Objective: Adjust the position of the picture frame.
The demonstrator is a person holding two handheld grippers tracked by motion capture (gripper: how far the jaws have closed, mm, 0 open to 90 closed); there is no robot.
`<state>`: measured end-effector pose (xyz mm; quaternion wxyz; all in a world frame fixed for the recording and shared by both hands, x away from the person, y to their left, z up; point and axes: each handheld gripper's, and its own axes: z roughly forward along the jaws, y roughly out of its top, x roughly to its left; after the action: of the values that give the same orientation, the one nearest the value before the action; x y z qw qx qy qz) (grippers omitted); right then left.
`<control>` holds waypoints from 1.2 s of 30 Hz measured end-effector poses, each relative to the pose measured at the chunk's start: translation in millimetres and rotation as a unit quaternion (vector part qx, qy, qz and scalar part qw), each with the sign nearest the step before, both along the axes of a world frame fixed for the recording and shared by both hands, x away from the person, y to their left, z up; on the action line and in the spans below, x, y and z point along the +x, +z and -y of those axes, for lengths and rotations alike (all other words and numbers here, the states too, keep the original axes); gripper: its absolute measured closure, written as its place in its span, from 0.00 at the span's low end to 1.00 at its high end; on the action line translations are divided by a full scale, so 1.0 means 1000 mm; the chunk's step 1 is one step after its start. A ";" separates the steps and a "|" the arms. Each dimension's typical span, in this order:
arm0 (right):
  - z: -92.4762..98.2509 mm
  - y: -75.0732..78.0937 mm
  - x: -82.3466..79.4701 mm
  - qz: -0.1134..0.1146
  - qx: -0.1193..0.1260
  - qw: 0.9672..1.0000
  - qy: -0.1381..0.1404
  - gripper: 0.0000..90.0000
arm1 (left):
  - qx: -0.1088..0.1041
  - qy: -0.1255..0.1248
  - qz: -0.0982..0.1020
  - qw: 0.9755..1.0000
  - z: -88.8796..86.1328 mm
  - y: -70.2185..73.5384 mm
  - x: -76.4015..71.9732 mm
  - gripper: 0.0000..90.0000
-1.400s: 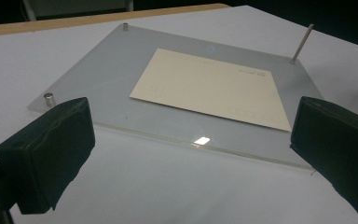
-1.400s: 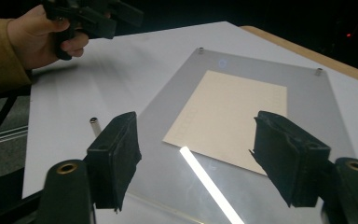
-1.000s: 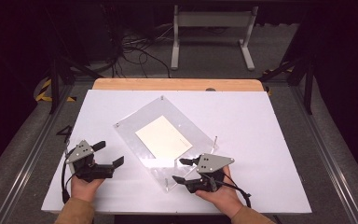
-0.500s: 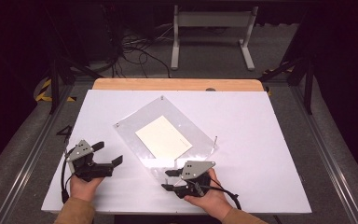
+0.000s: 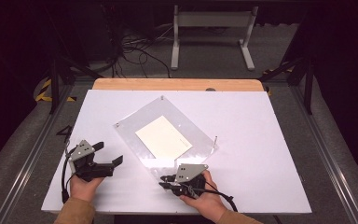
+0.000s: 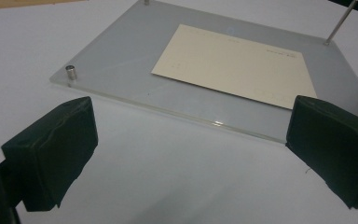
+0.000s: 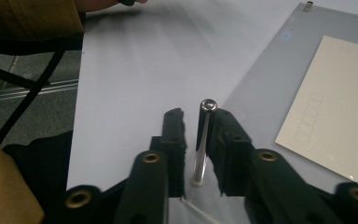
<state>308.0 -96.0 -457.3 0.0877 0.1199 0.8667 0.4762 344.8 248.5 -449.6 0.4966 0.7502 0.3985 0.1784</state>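
Right gripper (image 7: 196, 140) low at the desk's near edge, fingers (image 7: 175, 135) narrowly apart astride a thin steel pin (image 7: 202, 140), one pad seemingly touching it, the other just clear; not yet clamped. Pin upright at the near corner of the clear acrylic plate (image 5: 140, 121), which lies angled at mid-desk with a cream card (image 5: 163, 137) at its centre. Risks, as judged: an off-centre squeeze tilting or springing the slim pin out; a sideways tug dragging the slick plate across the desk and shifting the card. Left gripper (image 6: 191, 140) toward the near left corner, fingers (image 6: 51, 149) wide apart, empty, aimed at the plate's edge, a short stud (image 6: 70, 73) beyond. Desk (image 5: 270, 154) white and smooth, wooden strip along the far edge. Beyond, dark room, cables on grey floor, a white stand (image 5: 209, 35).
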 end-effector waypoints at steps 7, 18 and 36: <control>-0.002 0.003 -0.002 0.006 -0.013 1.000 -0.015 0.94 | 0.004 0.003 0.000 1.000 0.000 0.000 0.000 0.03; 0.020 0.021 -0.003 0.006 -0.015 0.999 -0.044 0.94 | 0.006 0.000 -0.003 1.000 0.005 0.000 0.006 0.03; 0.104 0.052 0.004 0.031 0.012 0.986 -0.161 0.94 | 0.010 0.003 0.001 1.000 0.020 0.016 0.025 0.03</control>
<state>311.8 -200.4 -405.4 0.1890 0.2440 0.8268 0.4702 369.9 228.5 -433.2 0.4887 0.7540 0.3980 0.1850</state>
